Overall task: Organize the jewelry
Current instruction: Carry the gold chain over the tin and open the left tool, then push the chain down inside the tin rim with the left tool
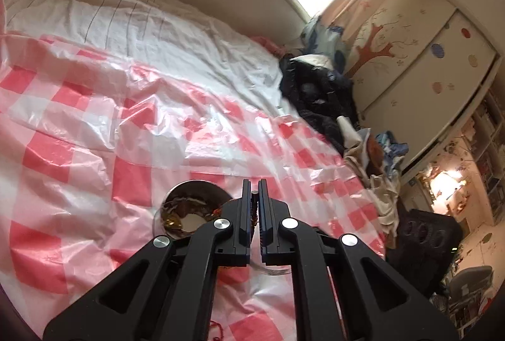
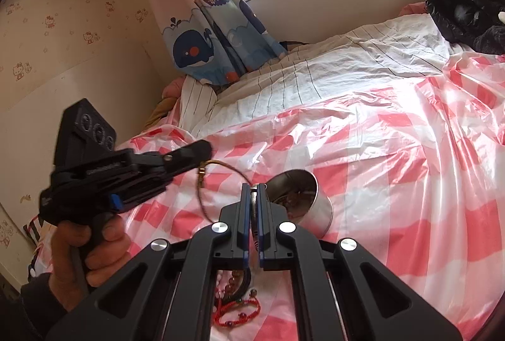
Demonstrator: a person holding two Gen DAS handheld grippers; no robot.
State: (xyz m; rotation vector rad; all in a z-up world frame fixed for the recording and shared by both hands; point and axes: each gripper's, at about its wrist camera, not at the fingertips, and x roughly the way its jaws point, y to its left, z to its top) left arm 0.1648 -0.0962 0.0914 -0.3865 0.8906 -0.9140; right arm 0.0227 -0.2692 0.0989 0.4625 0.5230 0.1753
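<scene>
A thin gold-brown necklace (image 2: 217, 180) hangs in a loop between both grippers above the bed. My left gripper (image 2: 202, 151) is shut on one end of it. My right gripper (image 2: 254, 192) is shut on its metal clasp end. In the left wrist view my left gripper (image 1: 255, 196) is shut on the cord just right of a round metal tin (image 1: 192, 208) holding several pieces of jewelry. The tin also shows in the right wrist view (image 2: 303, 199), tilted open just right of my right gripper. A red beaded bracelet (image 2: 236, 314) lies under my right gripper.
A red-and-white checked plastic sheet (image 1: 94, 132) covers the bed, with white bedding (image 2: 315, 82) beyond it. Dark clothes (image 1: 315, 88) are piled at the bed's far side by a wardrobe (image 1: 426, 63). A whale curtain (image 2: 208, 47) hangs by the window.
</scene>
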